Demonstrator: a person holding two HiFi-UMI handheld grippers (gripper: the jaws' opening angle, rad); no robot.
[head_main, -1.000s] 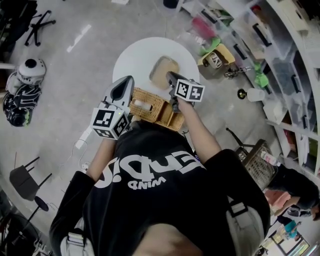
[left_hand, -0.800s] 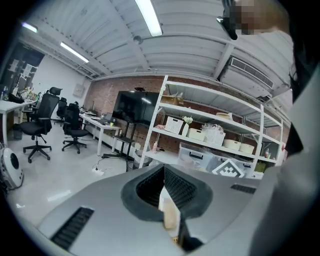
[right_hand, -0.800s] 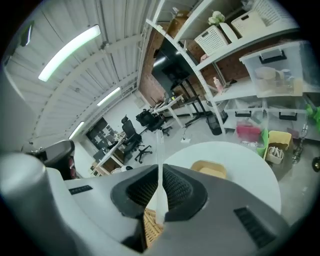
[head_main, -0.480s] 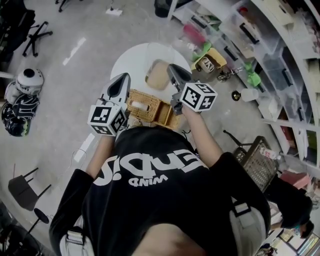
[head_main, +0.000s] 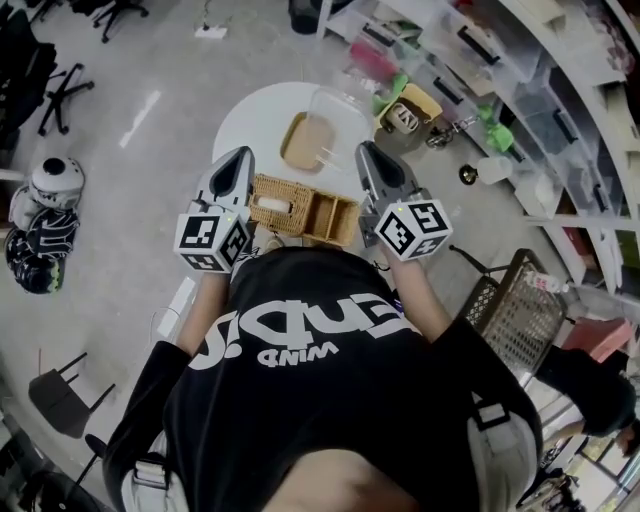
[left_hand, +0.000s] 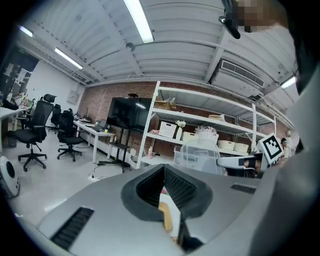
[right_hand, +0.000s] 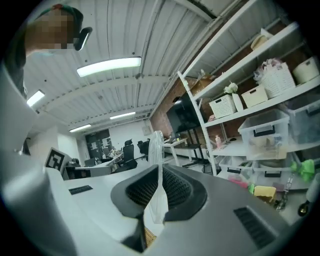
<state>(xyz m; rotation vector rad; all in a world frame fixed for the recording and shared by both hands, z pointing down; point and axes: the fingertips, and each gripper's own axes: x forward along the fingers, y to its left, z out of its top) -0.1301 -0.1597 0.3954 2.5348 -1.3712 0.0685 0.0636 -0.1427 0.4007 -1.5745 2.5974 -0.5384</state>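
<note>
A wicker basket (head_main: 310, 210) with compartments sits at the near edge of a round white table (head_main: 250, 125). Behind it lies a wooden plate (head_main: 298, 142). My right gripper (head_main: 366, 150) is at the basket's right end, shut on the edge of a clear plastic lid (head_main: 338, 112) held up over the plate. In the right gripper view (right_hand: 160, 170) the lid (right_hand: 156, 150) stands as a thin sheet pinched between the jaws. My left gripper (head_main: 240, 158) hovers at the basket's left end. Its jaws (left_hand: 164, 172) meet with nothing between them, and the lid (left_hand: 200, 155) shows beyond.
White shelving with plastic bins (head_main: 560, 90) runs along the right. A yellow box (head_main: 412, 108) stands beside the table, a wire basket (head_main: 510, 310) at the person's right. A helmet (head_main: 55, 180) and a chair (head_main: 60, 400) are on the floor at left.
My right gripper has swung right, from over the plate to the basket's right end, bringing the clear lid up with it. The left gripper has hardly moved.
</note>
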